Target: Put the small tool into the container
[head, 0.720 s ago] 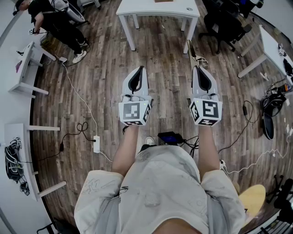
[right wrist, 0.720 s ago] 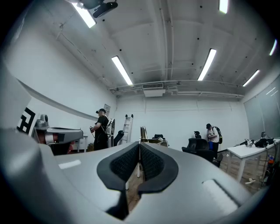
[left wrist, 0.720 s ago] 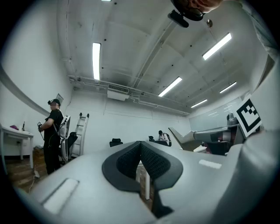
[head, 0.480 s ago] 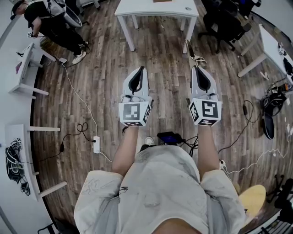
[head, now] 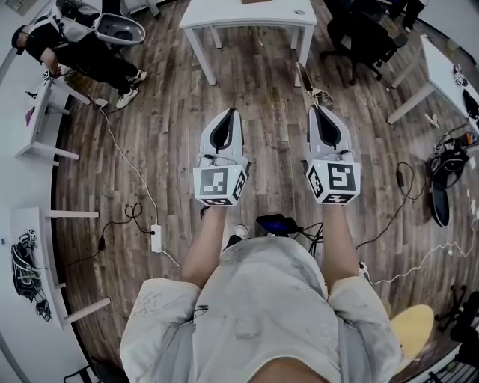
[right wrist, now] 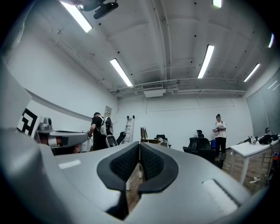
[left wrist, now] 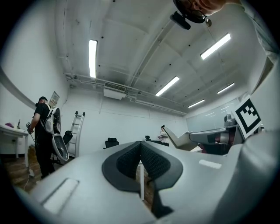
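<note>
While person (head: 254, 322) stands on wood floor (head: 262, 97): forearms (head: 206, 250) out ahead, side by side.
Table (head: 247, 13): white, beyond both forearms.
Left gripper (left wrist: 141, 144): jaws pressed together, nothing between.
Right gripper (right wrist: 139, 145): jaws pressed together, nothing between.
Tool, container: cannot be made out in any view.

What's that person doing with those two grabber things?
A person stands on a wooden floor and holds a grabber in each hand, out in front and side by side. The left grabber and the right grabber both have their jaws together, with nothing in them. No small tool or container is in view, so the job hasn't begun. A white table stands ahead.
</note>
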### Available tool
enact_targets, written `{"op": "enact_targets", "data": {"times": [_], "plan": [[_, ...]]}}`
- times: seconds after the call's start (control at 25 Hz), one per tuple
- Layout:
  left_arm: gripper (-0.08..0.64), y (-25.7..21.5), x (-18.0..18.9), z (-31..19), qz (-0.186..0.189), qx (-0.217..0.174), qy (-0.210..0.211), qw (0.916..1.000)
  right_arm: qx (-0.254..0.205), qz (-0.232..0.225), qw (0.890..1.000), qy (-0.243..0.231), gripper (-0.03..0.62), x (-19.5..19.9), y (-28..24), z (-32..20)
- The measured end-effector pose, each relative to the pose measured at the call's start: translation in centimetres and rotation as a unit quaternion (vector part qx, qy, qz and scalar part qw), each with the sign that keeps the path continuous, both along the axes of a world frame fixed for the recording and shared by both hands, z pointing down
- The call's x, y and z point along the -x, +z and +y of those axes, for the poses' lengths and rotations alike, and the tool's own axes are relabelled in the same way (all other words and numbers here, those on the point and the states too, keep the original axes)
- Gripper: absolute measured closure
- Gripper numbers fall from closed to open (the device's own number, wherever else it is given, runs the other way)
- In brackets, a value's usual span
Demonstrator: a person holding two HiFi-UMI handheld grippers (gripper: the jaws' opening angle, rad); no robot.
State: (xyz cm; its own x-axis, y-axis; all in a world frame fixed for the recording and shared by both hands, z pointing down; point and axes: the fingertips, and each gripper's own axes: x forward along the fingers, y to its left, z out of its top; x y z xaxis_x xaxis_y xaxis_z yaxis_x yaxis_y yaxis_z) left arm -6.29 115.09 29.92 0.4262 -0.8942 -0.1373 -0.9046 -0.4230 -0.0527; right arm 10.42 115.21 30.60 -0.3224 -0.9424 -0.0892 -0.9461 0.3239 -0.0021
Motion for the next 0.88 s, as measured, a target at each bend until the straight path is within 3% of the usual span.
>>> {"op": "enact_targets", "data": {"times": [0.36,0.6,0.88], "plan": [[0.561,0.5,-7.0,-1.9,-0.005,-0.004,-0.005,1.0,-0.002,0.006,1.0,-0.016,0.583,-6.8,0.5,-2.5],[0.561,1.4,-6.6,-5.8,-0.004,0.0,-0.005,1.0,-0.001,0.01,1.0,-0.018,0.583,-6.3,1.1,-6.5],[0.561,2.4,-3.6,-15.4,0.006,-0.004,0.0,1.0,0.001,0.022,1.0,-0.01,0.583,-3.4,2.1,-15.7]]}}
